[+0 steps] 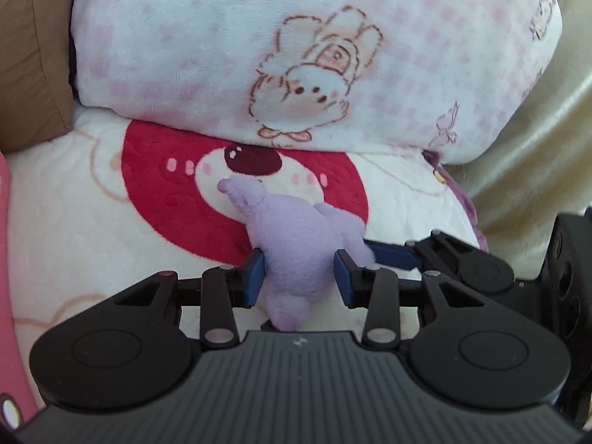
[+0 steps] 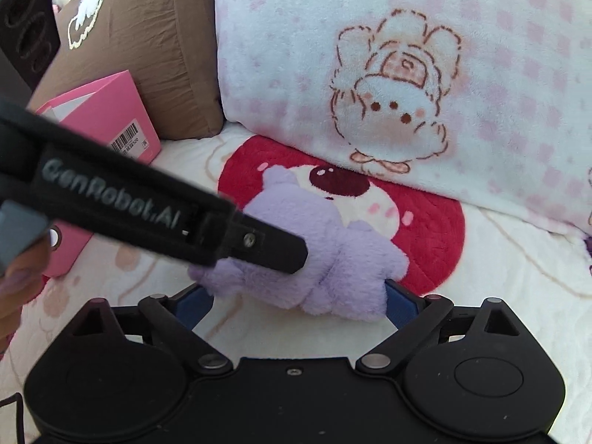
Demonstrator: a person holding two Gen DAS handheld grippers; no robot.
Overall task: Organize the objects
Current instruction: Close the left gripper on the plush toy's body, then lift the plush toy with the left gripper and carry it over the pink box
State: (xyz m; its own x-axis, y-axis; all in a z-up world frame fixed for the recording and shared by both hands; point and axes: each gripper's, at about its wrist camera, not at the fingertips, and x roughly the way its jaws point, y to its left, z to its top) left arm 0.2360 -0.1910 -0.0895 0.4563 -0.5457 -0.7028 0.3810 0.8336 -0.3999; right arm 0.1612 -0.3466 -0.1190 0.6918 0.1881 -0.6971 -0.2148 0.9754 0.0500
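Observation:
A small lilac plush toy [image 1: 296, 236] lies on a cream blanket [image 1: 74, 222], over its red bear-face patch. In the left wrist view my left gripper [image 1: 299, 277] is shut on the toy, its blue pads pressing into the body from both sides. A blue finger of the right gripper [image 1: 388, 255] touches the toy's right side. In the right wrist view the plush toy [image 2: 344, 259] sits between the wide-spread fingers of my right gripper [image 2: 298, 301], which stands open. A black finger of the left gripper [image 2: 273, 244] reaches in from the left and covers part of the toy.
A white and pink rabbit-print pillow [image 1: 259, 55] leans behind the toy. A brown pillow [image 2: 148, 37] stands at the back left, with a pink box [image 2: 111, 118] with a barcode label in front of it. A person's fingers [image 2: 18, 277] show at the left edge.

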